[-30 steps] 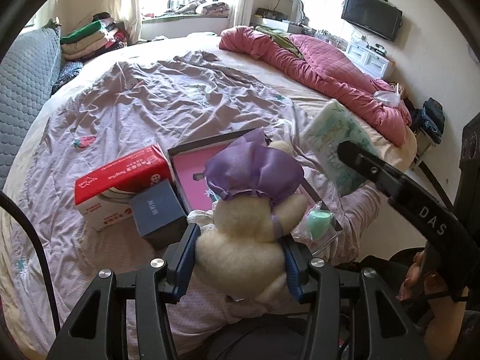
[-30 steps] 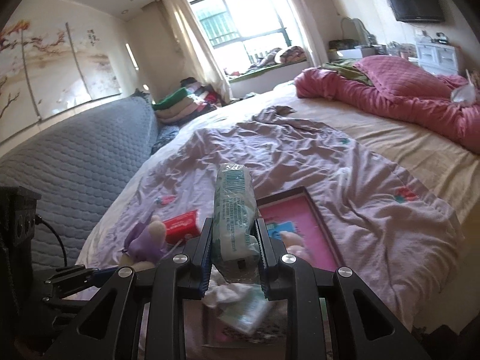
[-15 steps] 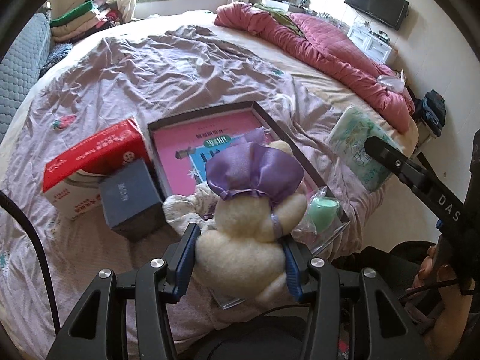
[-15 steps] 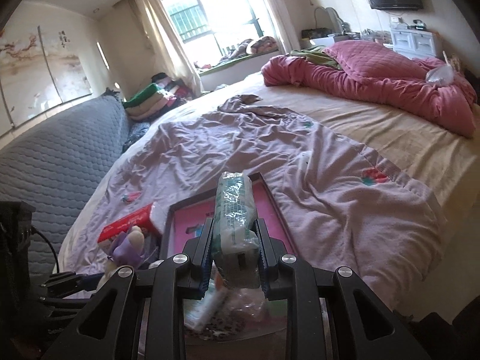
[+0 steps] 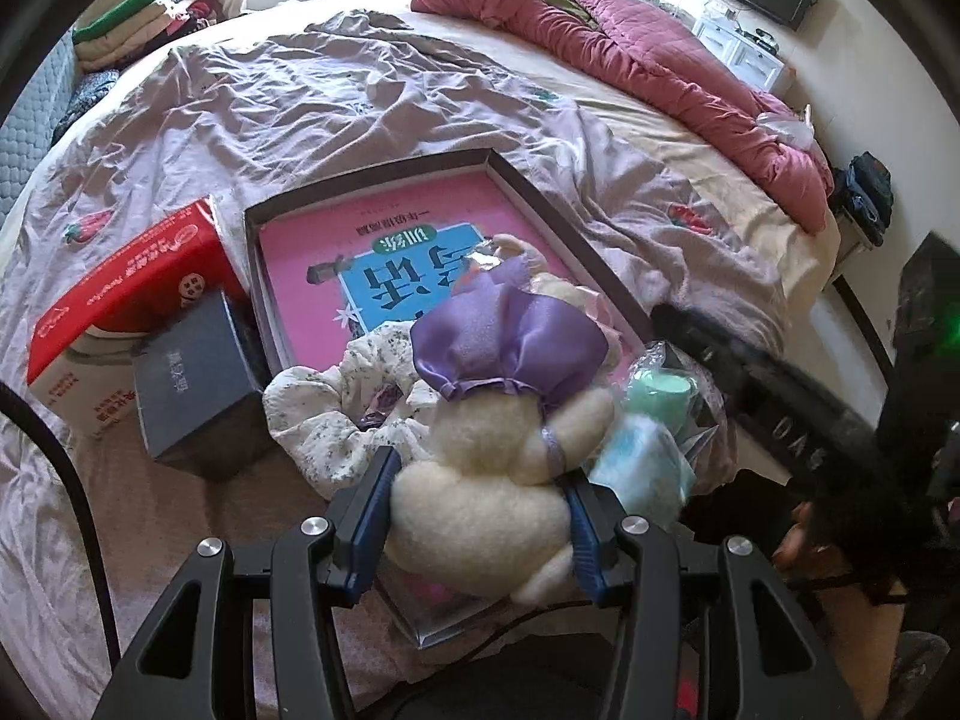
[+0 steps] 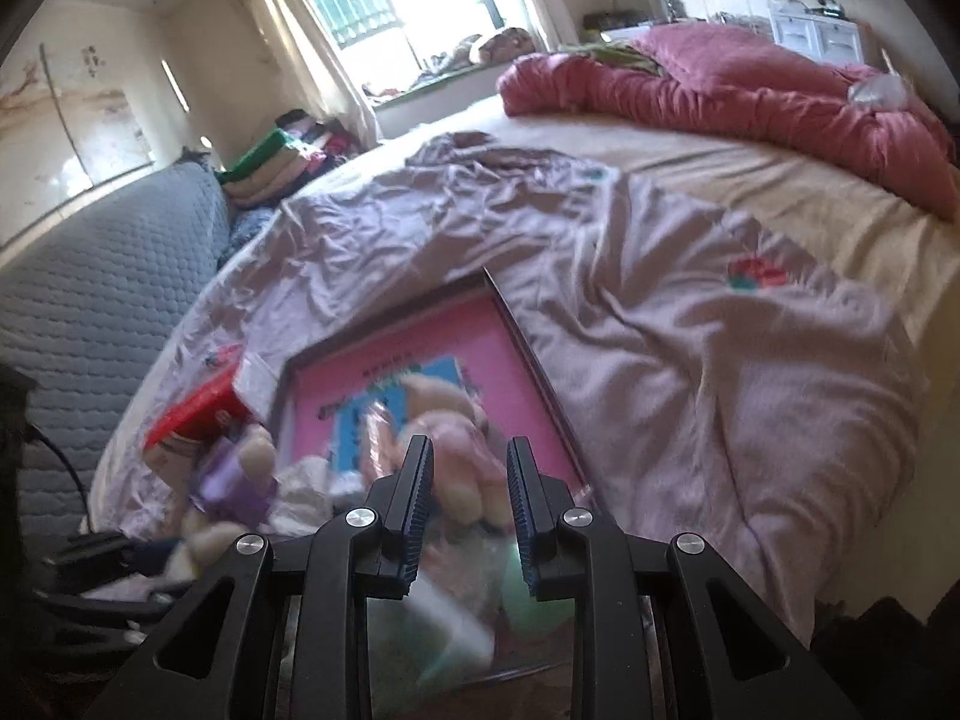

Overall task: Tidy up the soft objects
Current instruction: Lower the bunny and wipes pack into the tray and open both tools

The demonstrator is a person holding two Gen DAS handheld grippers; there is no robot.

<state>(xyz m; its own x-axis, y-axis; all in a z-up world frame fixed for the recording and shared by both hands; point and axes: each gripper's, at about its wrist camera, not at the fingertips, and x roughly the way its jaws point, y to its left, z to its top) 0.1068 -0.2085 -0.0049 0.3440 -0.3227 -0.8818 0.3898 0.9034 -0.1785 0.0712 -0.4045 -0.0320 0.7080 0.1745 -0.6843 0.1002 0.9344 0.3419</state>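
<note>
My left gripper (image 5: 477, 510) is shut on a cream plush toy (image 5: 480, 510) in a purple dress, held over the near end of a shallow dark box (image 5: 522, 192) with a pink book inside. A floral cloth (image 5: 324, 408), a tissue pack (image 5: 642, 474) and a mint sponge in plastic (image 5: 660, 390) lie at the box's near end. My right gripper (image 6: 465, 498) is open and empty above that end, where a blurred tissue pack (image 6: 444, 630) lies below its fingers. The purple-dressed toy (image 6: 234, 486) shows at its left.
A red tissue box (image 5: 126, 312) and a dark blue box (image 5: 192, 372) sit left of the tray on the lilac sheet (image 5: 300, 108). A pink quilt (image 5: 648, 66) lies at the far right. The bed edge (image 6: 900, 396) drops off to the right.
My right gripper has opened and let the tissue pack fall into the near end of the box. Both grippers have come lower and closer to the box. The left still holds the plush toy.
</note>
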